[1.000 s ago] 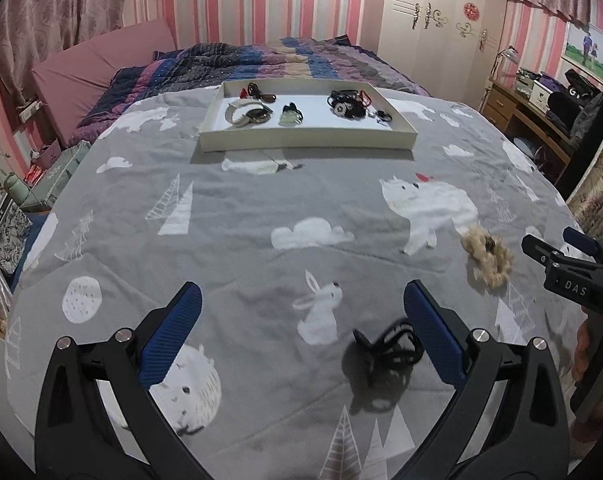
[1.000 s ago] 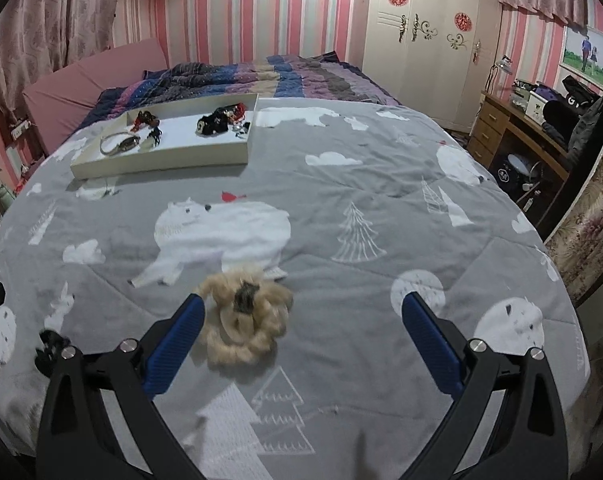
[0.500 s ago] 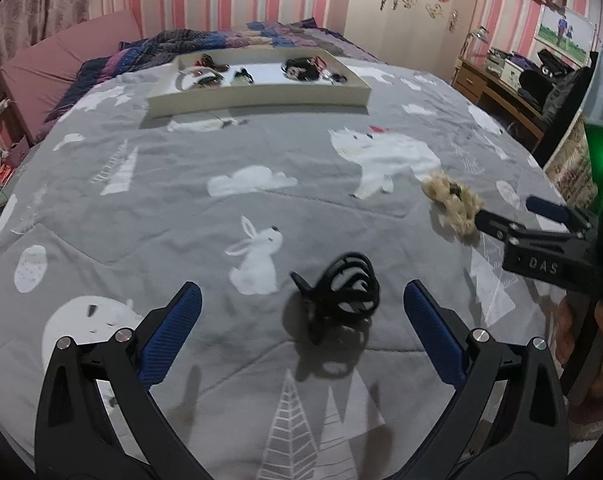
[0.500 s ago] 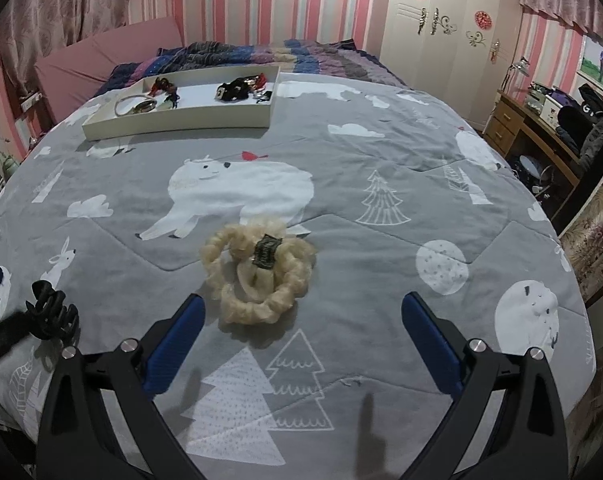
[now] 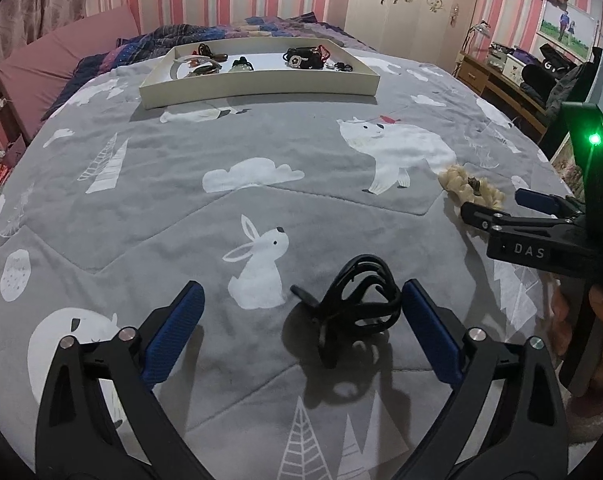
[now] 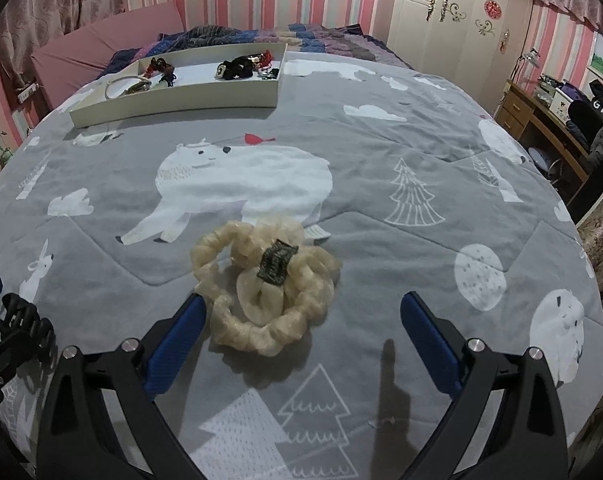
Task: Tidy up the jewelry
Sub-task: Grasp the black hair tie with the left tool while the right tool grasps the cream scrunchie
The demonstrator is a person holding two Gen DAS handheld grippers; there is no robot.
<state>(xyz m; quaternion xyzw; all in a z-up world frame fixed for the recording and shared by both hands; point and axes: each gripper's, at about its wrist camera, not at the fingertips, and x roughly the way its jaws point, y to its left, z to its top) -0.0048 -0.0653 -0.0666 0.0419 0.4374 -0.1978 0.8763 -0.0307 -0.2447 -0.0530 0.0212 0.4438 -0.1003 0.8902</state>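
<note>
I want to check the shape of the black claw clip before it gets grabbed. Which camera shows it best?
The left wrist view: the black claw clip lies whole and close between the open fingers of the left hand-held gripper, its curved teeth distinct. The right wrist view catches it only at the far left edge, small and partly hidden.

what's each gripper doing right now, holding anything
left gripper: open, empty, black hair claw between its fingers.
right gripper: open, empty, at cream scrunchie.
</note>
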